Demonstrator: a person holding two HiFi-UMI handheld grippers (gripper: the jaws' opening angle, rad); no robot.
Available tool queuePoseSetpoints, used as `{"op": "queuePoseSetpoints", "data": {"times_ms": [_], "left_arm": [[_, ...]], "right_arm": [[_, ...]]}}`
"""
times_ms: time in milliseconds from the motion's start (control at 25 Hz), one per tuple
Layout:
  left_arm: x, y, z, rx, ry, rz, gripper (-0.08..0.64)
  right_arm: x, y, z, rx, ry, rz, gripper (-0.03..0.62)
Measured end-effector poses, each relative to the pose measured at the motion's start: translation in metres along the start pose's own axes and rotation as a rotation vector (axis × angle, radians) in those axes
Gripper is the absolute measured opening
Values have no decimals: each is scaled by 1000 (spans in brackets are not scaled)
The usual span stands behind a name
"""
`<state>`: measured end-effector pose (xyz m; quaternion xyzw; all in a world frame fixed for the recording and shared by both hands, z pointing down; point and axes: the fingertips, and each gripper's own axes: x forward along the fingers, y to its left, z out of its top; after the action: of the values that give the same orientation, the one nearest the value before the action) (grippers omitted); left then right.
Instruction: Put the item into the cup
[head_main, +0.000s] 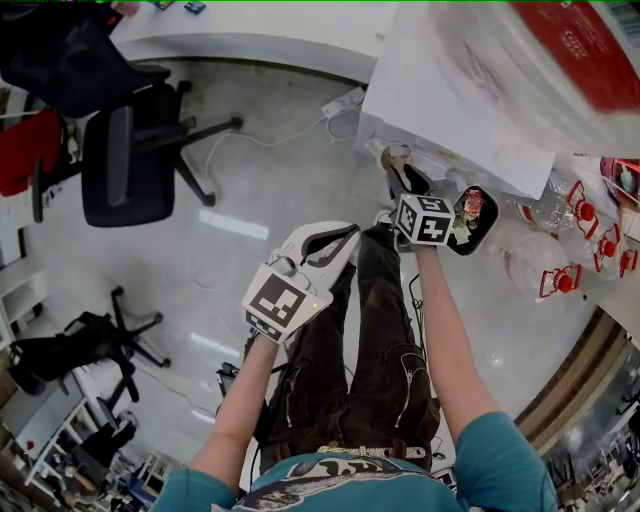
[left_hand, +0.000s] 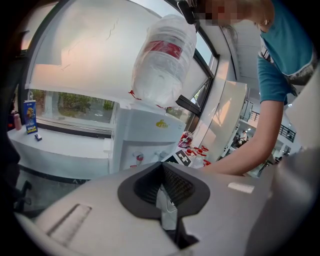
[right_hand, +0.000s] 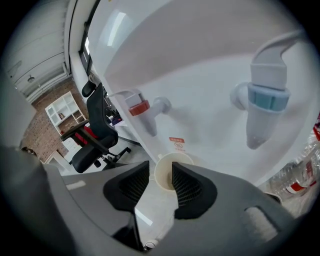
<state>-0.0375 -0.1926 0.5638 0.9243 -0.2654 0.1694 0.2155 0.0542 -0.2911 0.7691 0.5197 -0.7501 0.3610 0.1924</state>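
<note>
left gripper (left_hand: 162, 172): jaws closed on the item (left_hand: 167, 207), a small white thing, maybe a packet. It's held out in front of the person, well apart from the cup.
right gripper (right_hand: 160, 176): jaws wide open with nothing pinched. The cup sits right at their tips and I can't see either pad squeezing it.
cup (right_hand: 167, 165): a paper one, upright with the mouth open, parked against the front of the water dispenser (right_hand: 210, 100) just below the red tap (right_hand: 139, 109).
step in hand: my read is the cup is in place, so the left side needs to carry the item over and drop it in.
doing it well: I'd come in from above and get the item centred over the mouth before letting go. A light paper cup tips easily, so don't knock the rim.
right side's job: either back off to make room or stay loosely around the cup as a guard — not clamping, since that would squash the wall.
watch out: the tap hangs close over the cup, so the gap to get in from above looks tight. Approaching from the open front, at an angle, seems safer.
</note>
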Motion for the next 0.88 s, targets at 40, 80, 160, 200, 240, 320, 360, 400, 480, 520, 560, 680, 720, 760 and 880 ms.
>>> {"op": "queuePoseSetpoints", "data": {"times_ms": [40, 80, 160, 200, 240, 320, 360, 400, 480, 520, 560, 680, 720, 760, 880], "left_arm": [[0, 1, 2, 2, -2, 1, 11], [-1, 2, 4, 5, -4, 2, 11], [-5, 3, 9, 12, -12, 5, 11], [-7, 3, 12, 16, -16, 5, 11], [-9, 3, 15, 21, -20, 6, 11], [-13, 2, 21, 33, -26, 5, 11], [-15, 2, 25, 39, -29, 4, 11], [-17, 2, 28, 46, -31, 2, 11], [-22, -1, 34, 59, -35, 0, 12], [-25, -3, 37, 65, -37, -1, 12], [-28, -5, 40, 72, -39, -2, 12], [-40, -12, 48, 89, -50, -3, 12], [-45, -15, 51, 93, -54, -4, 12], [-50, -18, 53, 96, -59, -5, 12], [-67, -27, 58, 99, -73, -11, 12]], "right_arm": [[-2, 2, 1, 0, -1, 5, 137], [-4, 4, 3, 0, -5, 10, 130], [-12, 10, 10, 5, -24, 22, 121], [-18, 14, 14, 9, -36, 31, 118], [-24, 19, 18, 13, -46, 41, 115], [-36, 29, 26, 18, -61, 61, 107], [-43, 35, 30, 21, -69, 71, 103], [-51, 40, 35, 27, -78, 81, 96], [-68, 52, 46, 45, -105, 104, 89], [-78, 58, 51, 54, -121, 116, 86], [-88, 64, 55, 64, -135, 128, 84], [-118, 83, 67, 88, -175, 165, 72], [-129, 90, 71, 91, -187, 177, 72], [-139, 96, 74, 89, -197, 190, 72], [-169, 118, 84, 81, -225, 226, 72]]}}
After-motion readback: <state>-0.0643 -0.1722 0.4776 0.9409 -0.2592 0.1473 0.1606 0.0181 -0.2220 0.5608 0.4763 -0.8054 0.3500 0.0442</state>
